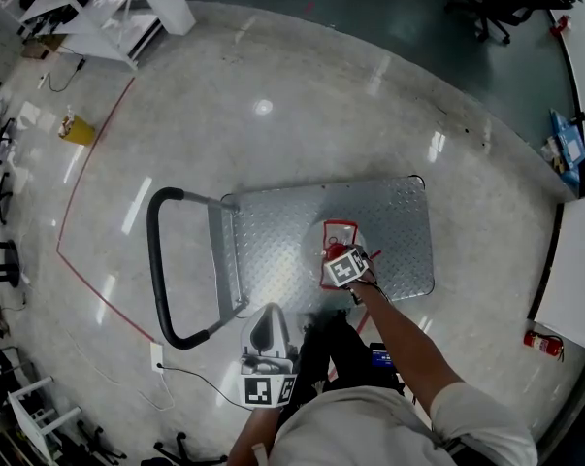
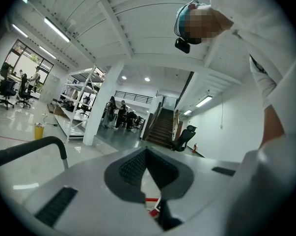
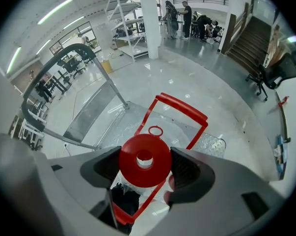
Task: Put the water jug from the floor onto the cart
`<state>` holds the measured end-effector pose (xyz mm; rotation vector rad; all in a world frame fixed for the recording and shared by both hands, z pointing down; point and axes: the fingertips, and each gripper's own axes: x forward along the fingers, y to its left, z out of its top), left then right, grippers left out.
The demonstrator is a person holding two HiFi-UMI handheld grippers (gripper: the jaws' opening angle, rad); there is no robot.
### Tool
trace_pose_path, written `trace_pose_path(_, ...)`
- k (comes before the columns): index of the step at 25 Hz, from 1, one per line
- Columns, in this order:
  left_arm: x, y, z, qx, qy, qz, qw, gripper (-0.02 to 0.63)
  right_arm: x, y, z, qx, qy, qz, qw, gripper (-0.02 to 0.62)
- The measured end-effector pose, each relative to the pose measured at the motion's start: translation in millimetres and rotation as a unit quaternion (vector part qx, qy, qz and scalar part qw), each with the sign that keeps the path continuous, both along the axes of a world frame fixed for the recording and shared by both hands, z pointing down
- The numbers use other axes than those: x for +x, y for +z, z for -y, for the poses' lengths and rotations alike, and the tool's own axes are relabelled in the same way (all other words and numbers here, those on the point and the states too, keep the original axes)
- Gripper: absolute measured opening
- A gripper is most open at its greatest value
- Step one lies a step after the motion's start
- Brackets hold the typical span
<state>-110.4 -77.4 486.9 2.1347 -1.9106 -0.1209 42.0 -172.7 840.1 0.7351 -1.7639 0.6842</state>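
Furthest left is the cart's handle (image 1: 156, 260), with its steel deck (image 1: 273, 231) stretching away to the right of it. My left tool (image 2: 147, 151) is down by my body, off the near edge of the deck. Its tips are together and it grips nothing, so it has no part in the lift right now. Further right, over the middle of the deck, is the water jug (image 1: 339, 236), a clear body with a red carrying frame. It is off the floor (image 1: 273, 115) and over the cart. My right tool (image 3: 145, 167) comes at it from above, its two pads clamped on either side of the red cap (image 3: 145, 154). I'd say the carry is mostly done, since the jug is where it belongs. I can't tell whether its base is resting on the plate or hanging just above. What seems left is to let its weight settle, open the right tool and draw it clear.
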Motion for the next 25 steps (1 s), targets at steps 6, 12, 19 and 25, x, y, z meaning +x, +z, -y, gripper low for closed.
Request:
trace_pose_path(6, 1, -8, -11, 0.011, -0.003, 0.007, 0.9999, 0.003, 9, -10, 2, 0.017, -0.002, 0.001, 1.000, 0.305)
trace_pose_path(12, 3, -21, -24, 0.030, 0.002, 0.004, 0.9995, 0.003, -1, -103, 9, 0.120, 0.009, 0.073, 0.990, 0.299)
trace_pose_path(19, 30, -69, -34, 0.088, 0.031, 0.012, 0.9955, 0.003, 37, -344, -39, 0.414, 0.079, 0.248, 0.872, 0.012)
trace_pose_path(25, 47, -76, -44, 0.104, 0.046, 0.014, 0.9934, 0.003, 62, -364, -99, 0.443, 0.101, 0.275, 0.848, 0.012)
